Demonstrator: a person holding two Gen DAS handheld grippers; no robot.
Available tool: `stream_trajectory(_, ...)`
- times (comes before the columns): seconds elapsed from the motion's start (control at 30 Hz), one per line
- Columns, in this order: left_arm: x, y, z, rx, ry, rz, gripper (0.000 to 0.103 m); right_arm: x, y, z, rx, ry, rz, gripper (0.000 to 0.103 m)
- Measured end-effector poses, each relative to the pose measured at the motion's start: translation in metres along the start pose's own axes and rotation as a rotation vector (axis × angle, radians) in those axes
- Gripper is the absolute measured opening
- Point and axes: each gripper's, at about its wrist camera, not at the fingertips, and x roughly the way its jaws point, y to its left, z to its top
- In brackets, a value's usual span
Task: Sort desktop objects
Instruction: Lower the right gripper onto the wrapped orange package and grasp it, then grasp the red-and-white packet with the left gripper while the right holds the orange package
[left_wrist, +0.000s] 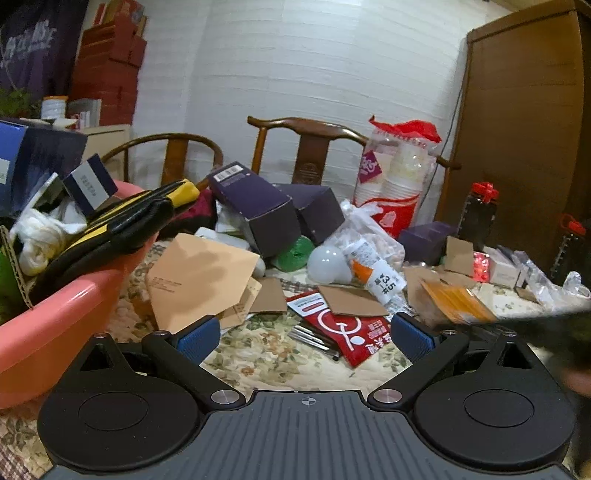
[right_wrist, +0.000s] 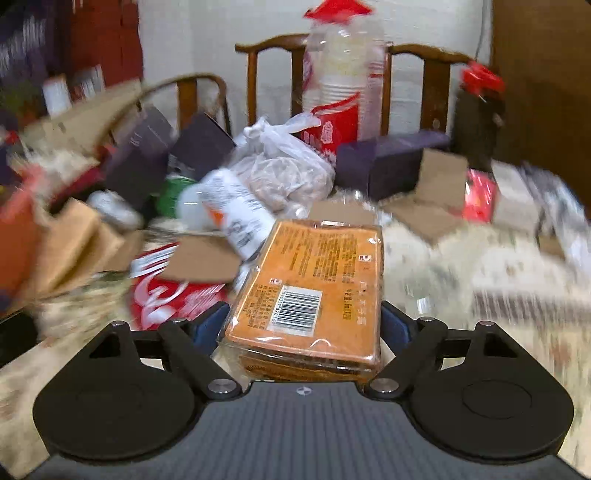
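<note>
The right gripper (right_wrist: 303, 325) had its jaws closed against the two long sides of an orange packet (right_wrist: 314, 280), a flat wrapped pack with a barcode on its upper face. The packet's long axis ran straight out ahead along the fingers, with its near end back by the gripper body and its far end over the table (right_wrist: 480, 266). It looked to be lifted clear of the cloth, though the right wrist view was smeared by motion and this was hard to confirm.

The left gripper (left_wrist: 306, 336) was wide open and held nothing, hovering over a red leaflet (left_wrist: 343, 332) and some cardboard scraps (left_wrist: 351, 301). The pink basin (left_wrist: 62, 314), already piled with gloves and boxes, lay just to the left of it, so it was nearer the left hand. If the basin was where the packet belonged, the right hand would have to carry it leftward across the clutter, or hand it over.
</note>
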Motion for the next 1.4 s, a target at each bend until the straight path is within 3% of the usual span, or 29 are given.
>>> stream_trajectory(0.13, 0.004, -0.008, -0.005, 0.046, 0.006, 0.011, 0.103, -0.059, -0.014, -0.044, 0.008, -0.007, 0.092, 0.086)
stream_trajectory(0.23, 0.011, -0.016, -0.008, 0.087, 0.006, 0.035, 0.103, -0.083, -0.02, -0.075, -0.021, -0.043, 0.076, 0.086)
stream_trajectory(0.33, 0.026, -0.025, -0.003, 0.114, 0.052, 0.085, 0.103, -0.082, -0.022, -0.091, -0.035, -0.074, 0.043, 0.086)
stream_trajectory(0.6, 0.079, -0.047, 0.026, 0.138, 0.2, 0.143, 0.103, -0.077, -0.029, -0.094, -0.024, -0.081, 0.09, 0.086)
stream_trajectory(0.77, 0.114, -0.059, 0.027, 0.174, 0.322, 0.094, 0.103, -0.079, -0.033, -0.095, 0.001, -0.083, 0.108, 0.086)
stream_trajectory(0.83, 0.126, -0.067, 0.022, 0.194, 0.342, 0.121, 0.103, -0.078, -0.034, -0.095, 0.003, -0.08, 0.113, 0.087)
stream_trajectory(0.93, 0.145, -0.075, 0.012, 0.202, 0.397, 0.094, 0.102, -0.078, -0.036, -0.095, 0.012, -0.08, 0.122, 0.087)
stream_trajectory(1.1, 0.151, -0.079, 0.011, 0.141, 0.345, 0.15, 0.102, -0.077, -0.038, -0.095, 0.022, -0.077, 0.132, 0.088)
stream_trajectory(1.2, 0.145, -0.076, 0.01, 0.111, 0.302, 0.202, 0.087, -0.077, -0.037, -0.095, 0.024, -0.077, 0.133, 0.088)
stream_trajectory(1.27, 0.138, -0.072, 0.01, 0.085, 0.275, 0.22, 0.065, -0.077, -0.037, -0.095, 0.021, -0.077, 0.132, 0.088)
stream_trajectory(1.37, 0.121, -0.063, 0.01, 0.07, 0.265, 0.19, 0.042, -0.077, -0.037, -0.095, 0.021, -0.078, 0.131, 0.088)
stream_trajectory(1.4, 0.115, -0.061, 0.009, 0.064, 0.265, 0.178, 0.042, -0.077, -0.037, -0.095, 0.021, -0.078, 0.131, 0.088)
